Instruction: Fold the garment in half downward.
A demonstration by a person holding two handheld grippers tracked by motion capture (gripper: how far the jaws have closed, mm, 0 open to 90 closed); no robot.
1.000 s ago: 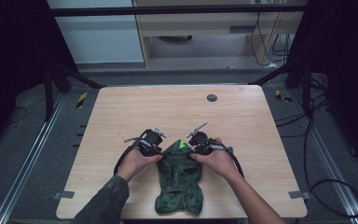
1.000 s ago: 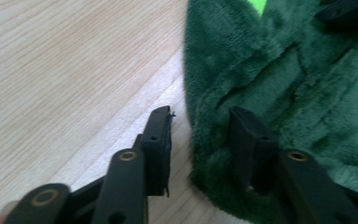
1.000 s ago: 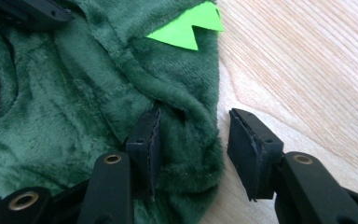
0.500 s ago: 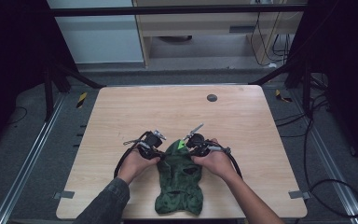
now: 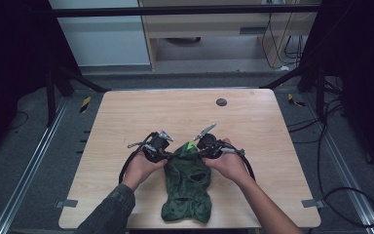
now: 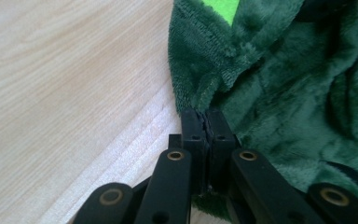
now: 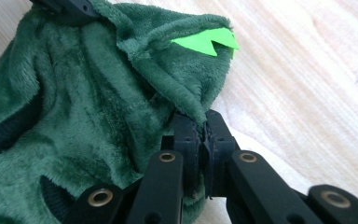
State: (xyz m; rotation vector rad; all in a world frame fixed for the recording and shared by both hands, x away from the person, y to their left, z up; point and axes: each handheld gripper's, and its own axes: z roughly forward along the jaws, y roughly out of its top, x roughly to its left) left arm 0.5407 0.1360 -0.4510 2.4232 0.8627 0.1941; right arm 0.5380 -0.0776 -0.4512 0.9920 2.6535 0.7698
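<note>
A dark green fleece garment [image 5: 187, 187] with a bright green spike [image 5: 190, 146] at its far end lies on the near middle of the wooden table [image 5: 126, 117]. My left gripper [image 5: 168, 155] pinches the garment's left edge [image 6: 200, 95], jaws shut on the fleece. My right gripper [image 5: 200, 152] pinches its right edge [image 7: 186, 100], jaws shut too. In the right gripper view the green spike [image 7: 207, 43] sticks up from the hood-like fold. Black cuffs show on the garment [image 7: 9, 126].
A small dark round grommet [image 5: 221, 102] sits in the table's far right part. Cables [image 5: 338, 195] trail off the right side onto the floor. Metal frame rails [image 5: 29, 165] flank the table.
Both grippers have drawn nearer each other and slightly toward the person, bunching the garment's top between them. The garment's far end has lifted into a fold.
</note>
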